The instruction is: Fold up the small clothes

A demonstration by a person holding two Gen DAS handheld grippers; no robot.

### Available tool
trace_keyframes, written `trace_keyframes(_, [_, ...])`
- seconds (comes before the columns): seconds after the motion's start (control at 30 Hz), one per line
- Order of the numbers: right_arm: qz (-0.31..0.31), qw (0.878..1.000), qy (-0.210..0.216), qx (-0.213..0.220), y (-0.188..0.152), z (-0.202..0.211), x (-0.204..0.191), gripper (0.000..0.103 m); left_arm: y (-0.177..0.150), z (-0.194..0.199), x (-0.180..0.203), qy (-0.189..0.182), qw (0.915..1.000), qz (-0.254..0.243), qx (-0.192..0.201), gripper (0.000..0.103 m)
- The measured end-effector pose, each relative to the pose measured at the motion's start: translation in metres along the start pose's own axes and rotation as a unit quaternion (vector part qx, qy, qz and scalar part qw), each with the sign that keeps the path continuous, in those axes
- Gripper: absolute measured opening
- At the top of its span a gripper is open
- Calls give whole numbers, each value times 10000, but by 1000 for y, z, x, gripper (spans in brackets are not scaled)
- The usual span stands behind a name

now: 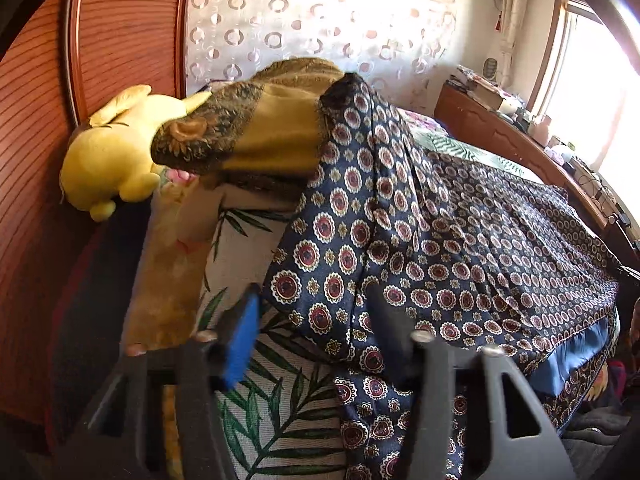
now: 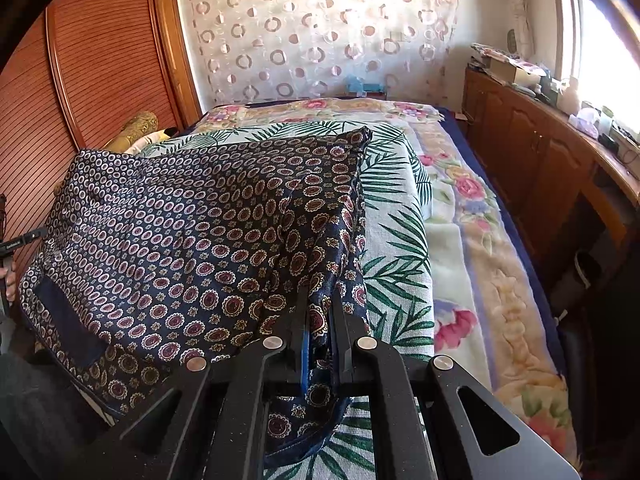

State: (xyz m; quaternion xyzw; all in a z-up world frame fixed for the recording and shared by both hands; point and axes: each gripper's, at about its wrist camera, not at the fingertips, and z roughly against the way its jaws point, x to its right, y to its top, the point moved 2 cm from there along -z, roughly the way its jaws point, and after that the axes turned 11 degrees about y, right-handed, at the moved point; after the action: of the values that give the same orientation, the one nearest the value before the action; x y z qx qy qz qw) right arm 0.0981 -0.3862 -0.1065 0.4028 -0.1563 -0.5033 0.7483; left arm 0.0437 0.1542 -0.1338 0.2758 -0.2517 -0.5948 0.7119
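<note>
The patterned garment [image 2: 192, 232], a navy cloth printed with red and cream medallions and edged with a plain blue band, lies spread over the leaf-print cover [image 2: 396, 240] on the bed [image 2: 492, 280], with part of it lifted and draped in loose folds. The right tool [image 2: 318, 320] is clenched on a bunched corner of the garment, the cloth pinched between its fingers. The left tool [image 1: 316, 320] stands part-open over the garment's near edge; cloth lies between its fingers, but the pads do not appear to press on it. Judging by the sheen and the soft, sharp-edged creases, the fabric is thin, light and limp, probably slippery, so it will sag and slide rather than hold a shape. Grasp at a hem or corner, where the blue band gives a thicker, firmer edge, and take enough depth of cloth to prevent slipping. Keep both grasp points taut during the fold. A yellow plush toy [image 1: 108, 152] sits near the headboard, well apart from the work.
</note>
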Motion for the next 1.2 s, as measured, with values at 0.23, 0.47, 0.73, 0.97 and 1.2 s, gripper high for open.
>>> trace_keyframes(0.23, [-29,9999,2,134,-3,2,1,1,-7,11,2,-277,9996,-77,67,1])
trace_keyframes(0.47, [43,9999,-96,111,-12,25,-4,1,-26,45,1,-323,9992,-210,-71,1])
trace_keyframes(0.73, [89,9997,-225,68,-19,26,-10,1,-41,42,1,-54,9994,-248,-225,25])
trace_keyframes(0.97, [402,9974,-492,352,-4,35,-37,14,-41,35,3,4,9993,-269,-271,42])
trace_keyframes(1.2, [679,9968,-183,377,0,19,-68,42,-44,32,9,-27,9992,-274,-286,73])
